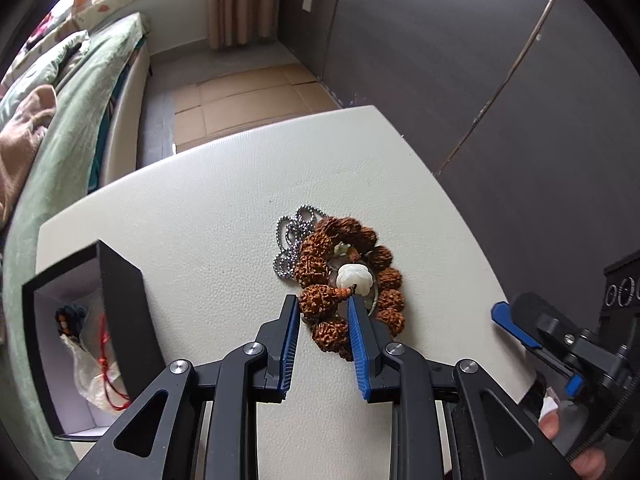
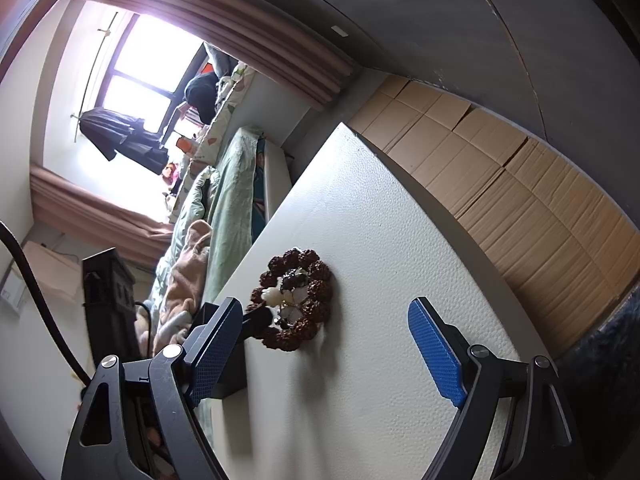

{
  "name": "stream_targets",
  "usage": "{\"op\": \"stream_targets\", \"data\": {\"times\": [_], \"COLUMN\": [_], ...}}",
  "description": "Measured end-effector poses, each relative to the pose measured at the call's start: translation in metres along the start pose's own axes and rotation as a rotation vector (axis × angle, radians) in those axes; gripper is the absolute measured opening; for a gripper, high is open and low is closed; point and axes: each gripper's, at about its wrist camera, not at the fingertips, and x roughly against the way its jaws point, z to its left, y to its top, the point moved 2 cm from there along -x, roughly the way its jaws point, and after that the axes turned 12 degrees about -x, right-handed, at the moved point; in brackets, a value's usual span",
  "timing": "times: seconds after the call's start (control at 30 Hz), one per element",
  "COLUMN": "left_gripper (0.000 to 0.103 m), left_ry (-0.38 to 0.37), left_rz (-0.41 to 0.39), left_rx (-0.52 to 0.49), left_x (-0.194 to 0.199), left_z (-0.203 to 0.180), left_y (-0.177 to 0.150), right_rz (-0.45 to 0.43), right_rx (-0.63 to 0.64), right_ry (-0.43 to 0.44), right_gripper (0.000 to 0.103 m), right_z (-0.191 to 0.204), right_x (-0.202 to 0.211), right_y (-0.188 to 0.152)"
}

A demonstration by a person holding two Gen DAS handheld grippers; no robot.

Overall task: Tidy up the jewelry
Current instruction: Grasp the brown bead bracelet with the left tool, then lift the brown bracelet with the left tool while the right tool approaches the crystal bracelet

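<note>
Left gripper (image 1: 323,304) straddled the knobbly brown seed-bead bracelet (image 1: 352,284) without clamping it.
The ring lay on the pebbled white table (image 1: 180,220) touching a silver ball chain (image 1: 290,246), toward its right edge; the right gripper (image 2: 324,344) gaped wide, empty.

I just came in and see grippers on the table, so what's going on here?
A person is sorting jewelry with two handheld grippers. The left gripper has its blue fingers either side of the near beads of a brown knobbly-seed bead bracelet lying on the white leather-textured table, not yet closed on it. A silver ball-chain necklace lies bunched against the bracelet. The right gripper hangs open nearby, empty. A black open box on the left already holds some items.
</note>
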Motion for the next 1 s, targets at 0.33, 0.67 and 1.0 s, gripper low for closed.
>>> {"op": "stream_targets", "data": {"times": [0.33,0.67,1.0], "left_gripper": [0.026,0.026,0.026], "left_ry": [-0.022,-0.009,-0.001], "left_rz": [-0.082,-0.14,-0.187], "left_rx": [-0.025,0.014,0.094], "left_x": [0.043,0.074,0.097], "left_z": [0.003,0.034,0.073], "left_y": [0.004,-0.004,-0.013], "right_rz": [0.005,0.057,0.068], "right_rx": [0.021,0.056,0.285], "right_ry": [0.001,0.044,-0.09], "right_gripper": [0.085,0.078,0.077], "right_z": [0.008,0.022,0.067], "right_x": [-0.006,-0.021,-0.05], "right_y": [-0.004,-0.015,-0.035]}}
